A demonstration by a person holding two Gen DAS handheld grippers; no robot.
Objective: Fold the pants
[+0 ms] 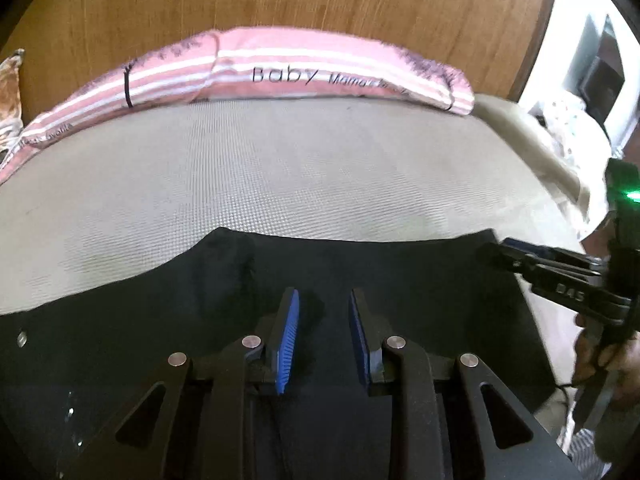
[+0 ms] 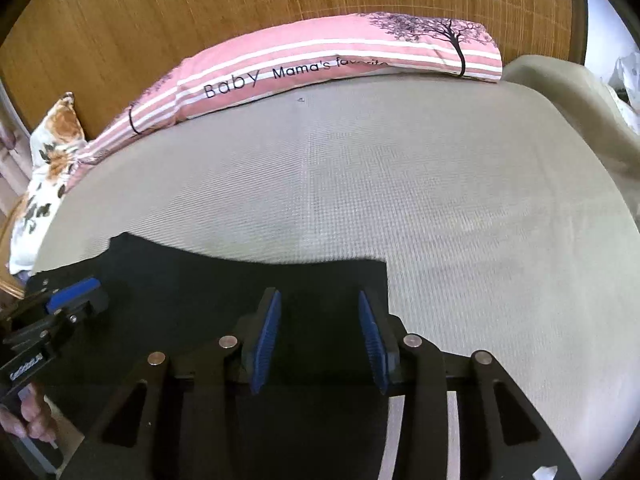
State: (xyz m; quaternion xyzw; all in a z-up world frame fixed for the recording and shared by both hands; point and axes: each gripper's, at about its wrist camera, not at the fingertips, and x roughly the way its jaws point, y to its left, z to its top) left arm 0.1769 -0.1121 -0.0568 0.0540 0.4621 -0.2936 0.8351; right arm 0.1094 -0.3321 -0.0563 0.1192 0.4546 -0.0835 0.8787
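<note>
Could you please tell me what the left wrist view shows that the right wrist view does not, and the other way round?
Only the left wrist view shows the right gripper at the pants' far right corner, and a dark unit with a green light.

Only the right wrist view shows the left gripper from the side, and the floral pillow in full.

Both show the black pants, the beige bed cover, the pink pillow and the wooden headboard.

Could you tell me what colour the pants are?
Black pants, clearest in the right wrist view.
</note>
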